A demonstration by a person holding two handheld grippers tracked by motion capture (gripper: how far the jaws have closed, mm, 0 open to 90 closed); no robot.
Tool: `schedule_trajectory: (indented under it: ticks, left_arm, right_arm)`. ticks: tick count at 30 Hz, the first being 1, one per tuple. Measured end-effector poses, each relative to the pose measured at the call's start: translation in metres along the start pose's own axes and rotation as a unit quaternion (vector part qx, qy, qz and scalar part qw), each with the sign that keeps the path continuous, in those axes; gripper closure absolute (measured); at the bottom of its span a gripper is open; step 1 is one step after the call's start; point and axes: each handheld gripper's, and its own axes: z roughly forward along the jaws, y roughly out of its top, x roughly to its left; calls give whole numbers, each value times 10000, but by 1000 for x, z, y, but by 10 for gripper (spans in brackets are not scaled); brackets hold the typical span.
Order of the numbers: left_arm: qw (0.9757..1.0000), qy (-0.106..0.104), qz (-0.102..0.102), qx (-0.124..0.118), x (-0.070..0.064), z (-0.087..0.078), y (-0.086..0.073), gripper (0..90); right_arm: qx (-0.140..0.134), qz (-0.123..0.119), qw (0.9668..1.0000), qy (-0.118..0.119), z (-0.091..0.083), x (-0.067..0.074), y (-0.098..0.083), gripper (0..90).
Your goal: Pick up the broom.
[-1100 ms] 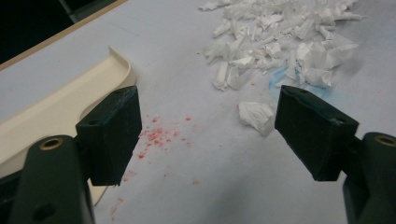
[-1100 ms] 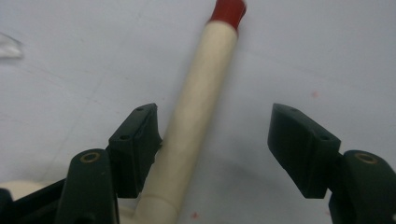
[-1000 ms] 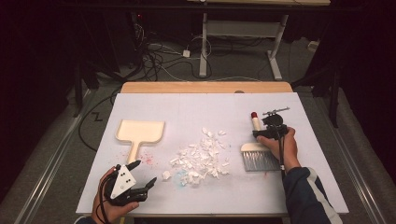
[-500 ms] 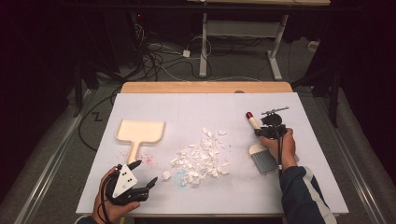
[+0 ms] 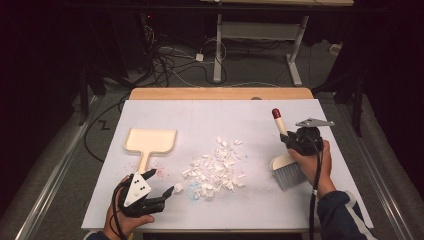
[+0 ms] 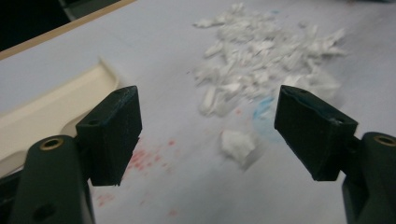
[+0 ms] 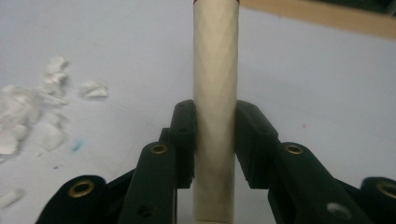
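A small hand brush (image 5: pixel 288 173) with a cream handle (image 7: pixel 215 70) and a dark red tip is at the right of the white table top (image 5: pixel 225 120). My right gripper (image 5: pixel 294 139) is shut on that handle, both pads pressed to its sides (image 7: pixel 215 119). The grey bristles hang near the table below the hand. A heap of white paper scraps (image 5: pixel 215 168) lies mid-table (image 6: pixel 261 56). A cream dustpan (image 5: pixel 150 140) lies flat to its left (image 6: pixel 46 109). My left gripper (image 5: pixel 163 182) is open at the front left, pointing at the scraps (image 6: pixel 208 126), with nothing between its jaws.
Faint red specks (image 6: pixel 149 156) and a blue smudge (image 6: pixel 264 107) mark the table in front of the left gripper. A wooden strip (image 5: pixel 220 93) runs along the far edge. Cables (image 5: pixel 170 62) and a desk frame (image 5: pixel 260 40) stand on the floor behind.
The right gripper has closed on the brush handle and lifted it, shifting slightly right; the brush head has turned and moved right. The left hand has stayed put.
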Motion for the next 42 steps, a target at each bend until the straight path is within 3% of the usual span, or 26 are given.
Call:
schedule_trajectory:
  ticks: [3, 4, 8, 10, 13, 14, 16, 17, 20, 22, 28, 31, 32, 35, 42]
  left_arm:
    - [9998, -186, -21, -66, -7, 4, 10, 222]
    - [9992, -369, -3, -128, -16, 10, 21, 222]
    - [9966, -770, 160, -229, -42, 26, 46, 220]
    - [9938, -1047, 227, -303, -57, 36, 60, 219]
    - [9874, -1481, 297, -482, -78, 50, 81, 219]
    - [9874, -1481, 297, -482, -78, 50, 81, 219]
    - [9816, -1773, 286, -653, -97, 64, 100, 221]
    - [9799, -1849, 272, -694, -102, 69, 106, 221]
    - [9761, -2029, 299, -714, -116, 83, 117, 240]
    - [9765, -2018, 251, -714, -123, 91, 122, 248]
    - [9749, -2161, 66, -538, -130, 109, 122, 278]
    - [9753, -2161, 35, -457, -127, 111, 119, 379]
    - [9742, -2207, 3, -476, -125, 111, 119, 422]
    - [9730, -2253, -55, -501, -120, 109, 117, 543]
    - [9729, -2286, 32, -340, -105, 104, 114, 604]
  right_arm:
    - [-321, -120, 9994, 48, -24, 7, -1, 713]
    - [-408, -146, 9990, 61, -31, 9, -1, 713]
    - [-715, -183, 9972, 145, -56, 18, 1, 714]
    - [-848, -291, 9958, 176, -67, 24, 3, 713]
    - [-1024, -362, 9939, 209, -78, 35, 5, 714]
    - [-1024, -362, 9939, 209, -78, 35, 5, 714]
    - [-1168, -518, 9915, 252, -87, 48, 6, 713]
    - [-1243, -535, 9905, 253, -89, 53, 7, 713]
    - [-1267, -714, 9888, 328, -93, 67, 7, 713]
    - [-1243, -850, 9877, 422, -94, 76, 7, 713]
    - [-1347, -1146, 9823, 624, -99, 104, 5, 713]
    - [-1398, -1230, 9798, 730, -102, 115, 3, 713]
    - [-1403, -1246, 9793, 758, -103, 118, 3, 712]
    - [-1437, -1292, 9775, 844, -105, 125, 2, 712]
    - [-1526, -1284, 9759, 883, -110, 130, 1, 710]
